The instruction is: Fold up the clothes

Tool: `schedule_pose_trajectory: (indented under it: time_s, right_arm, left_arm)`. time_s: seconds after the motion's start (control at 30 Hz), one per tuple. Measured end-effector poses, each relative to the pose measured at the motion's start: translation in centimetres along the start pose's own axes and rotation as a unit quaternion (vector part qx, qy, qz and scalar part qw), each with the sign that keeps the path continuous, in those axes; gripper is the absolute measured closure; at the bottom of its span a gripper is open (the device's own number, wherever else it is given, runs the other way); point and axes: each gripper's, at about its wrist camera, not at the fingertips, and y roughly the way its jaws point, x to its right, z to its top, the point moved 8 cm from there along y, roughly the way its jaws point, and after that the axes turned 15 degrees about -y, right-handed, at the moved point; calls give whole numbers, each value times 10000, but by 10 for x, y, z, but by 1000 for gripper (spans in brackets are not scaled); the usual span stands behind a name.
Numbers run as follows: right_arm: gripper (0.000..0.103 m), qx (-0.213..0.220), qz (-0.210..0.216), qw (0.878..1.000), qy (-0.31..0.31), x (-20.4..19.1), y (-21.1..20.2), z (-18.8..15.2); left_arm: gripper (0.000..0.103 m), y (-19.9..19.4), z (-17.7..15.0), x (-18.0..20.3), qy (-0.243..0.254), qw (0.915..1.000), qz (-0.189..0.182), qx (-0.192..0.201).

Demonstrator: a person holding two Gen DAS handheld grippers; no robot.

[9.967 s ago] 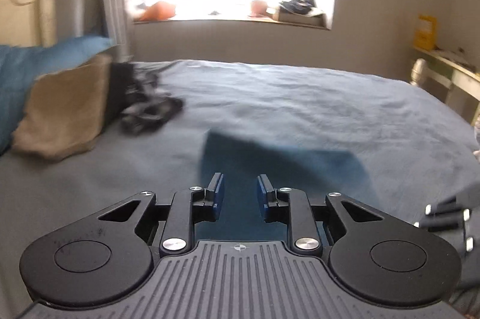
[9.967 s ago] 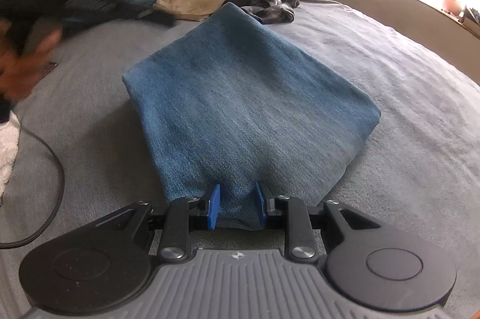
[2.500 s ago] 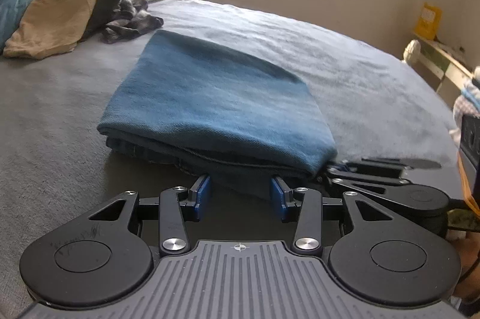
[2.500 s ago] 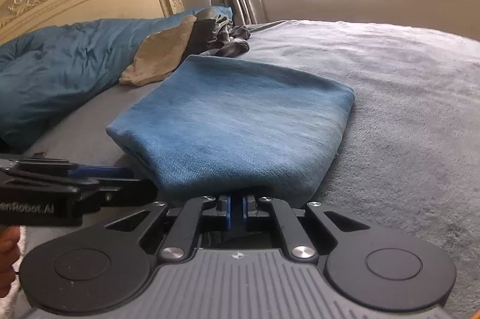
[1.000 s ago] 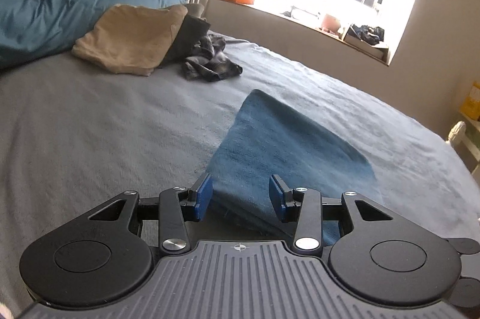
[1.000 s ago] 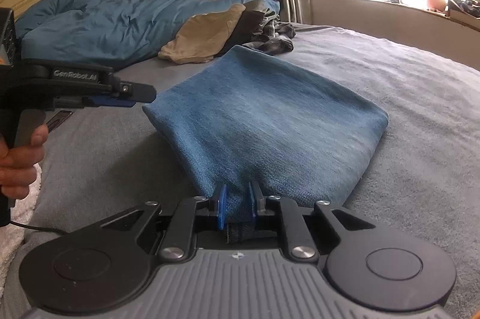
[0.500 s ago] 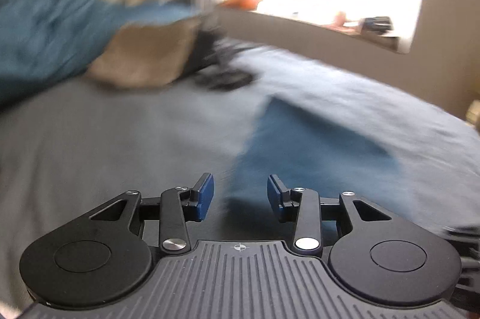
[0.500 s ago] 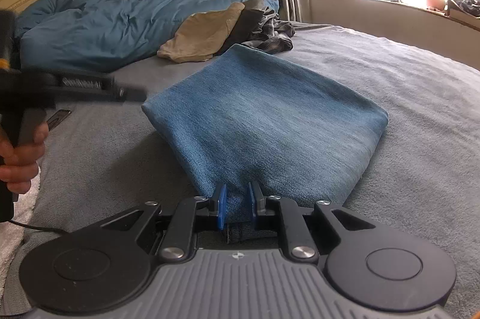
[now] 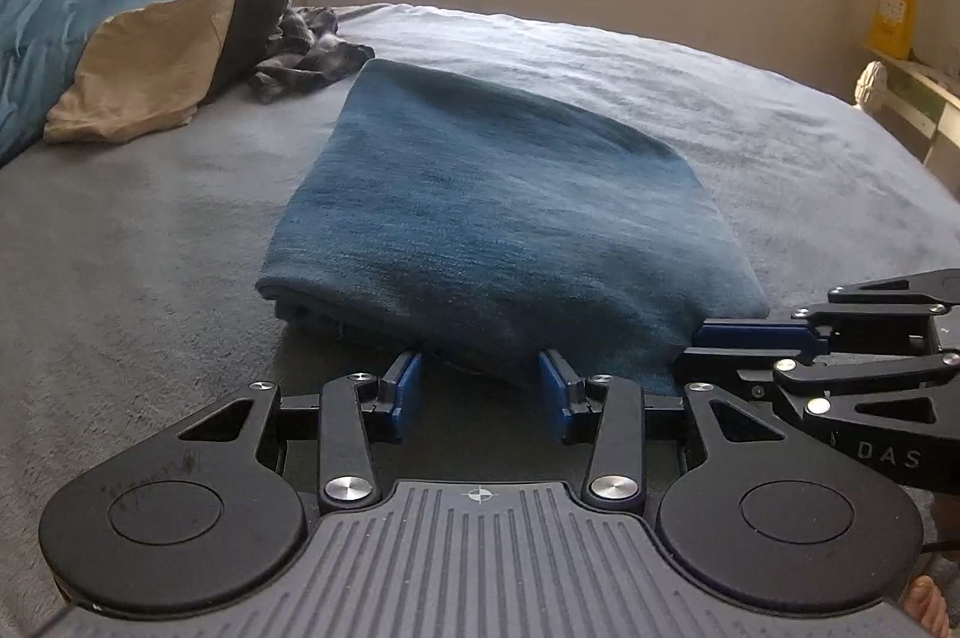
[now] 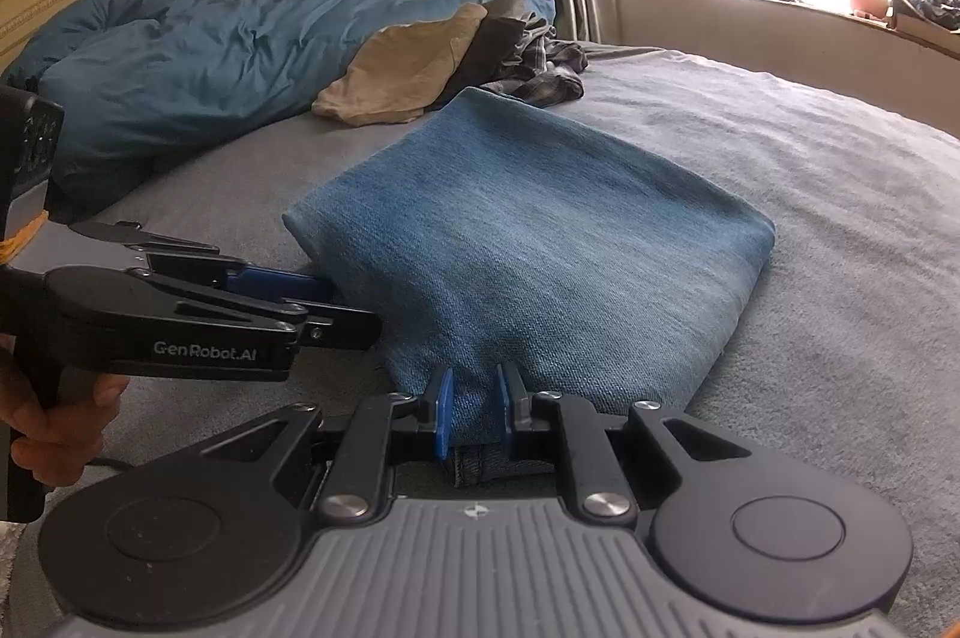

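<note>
The near hem of the folded jeans (image 10: 540,242) is pinched by the right gripper (image 10: 474,410), anchoring it; the left gripper (image 9: 480,389), fingers spread, is set at the adjacent edge, nothing held.

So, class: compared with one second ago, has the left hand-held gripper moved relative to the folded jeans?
Yes. The left hand-held gripper has come down to the near edge of the folded jeans, beside the right hand-held gripper.

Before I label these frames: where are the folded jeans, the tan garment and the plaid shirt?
folded jeans (image 10: 540,242), right wrist view, middle of top layer.
tan garment (image 9: 150,68), left wrist view, its centre.
plaid shirt (image 9: 306,56), left wrist view, crumpled middle.
</note>
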Motion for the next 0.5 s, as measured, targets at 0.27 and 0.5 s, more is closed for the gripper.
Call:
schedule_pose_trajectory:
  time_s: [0.27, 0.5]
  right_arm:
    - [87, 57, 13, 10000, 62, 1, -1, -1]
    - [86, 38, 6, 10000, 39, 0, -1, -2]
  left_arm:
    - [62, -26, 6, 4, 104, 9995, -213, 228]
    - [62, -20, 15, 27, 85, 9963, -774, 370]
